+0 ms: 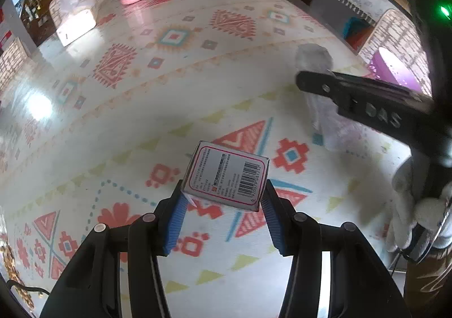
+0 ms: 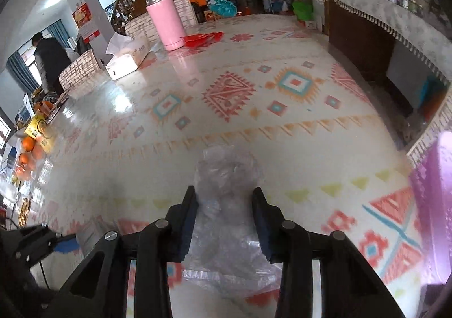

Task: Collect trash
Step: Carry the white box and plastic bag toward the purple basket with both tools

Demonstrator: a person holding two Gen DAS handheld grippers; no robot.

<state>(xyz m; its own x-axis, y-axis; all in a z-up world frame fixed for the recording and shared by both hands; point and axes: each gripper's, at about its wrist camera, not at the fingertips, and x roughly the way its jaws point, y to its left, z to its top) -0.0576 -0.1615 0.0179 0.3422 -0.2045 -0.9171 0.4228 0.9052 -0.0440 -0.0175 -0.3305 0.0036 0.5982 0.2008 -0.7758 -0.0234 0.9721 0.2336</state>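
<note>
A: Two pieces of trash are in hand. The small grey cardboard box with a red-bordered label and barcode (image 1: 226,176) sits clamped between the blue ribbed pads (image 1: 176,222) of the left gripper (image 1: 223,199), lifted clear of the table. The crumpled clear plastic bag (image 2: 226,193) lies between the dark pads (image 2: 188,224) of the right gripper (image 2: 224,205), whose jaws stand partly closed against its sides.

B: Is the bag actually gripped?

A: It appears so; the pads press its flanks, though the film is soft and blurred, and its lower part still trails on the patterned glossy tablecloth (image 2: 254,109). A gloved hand (image 1: 415,205) carries that gripper in the left wrist view.

B: What remains?

A: Judging from the surface, a flat red wrapper (image 2: 203,38) lies far off beside the tall pink cylindrical flask (image 2: 166,24); whether it counts as trash is uncertain. A white tissue box (image 2: 130,56) stands near it. No bin is identifiable, so both items held are not yet deposited. The task seems around mid-course.
</note>
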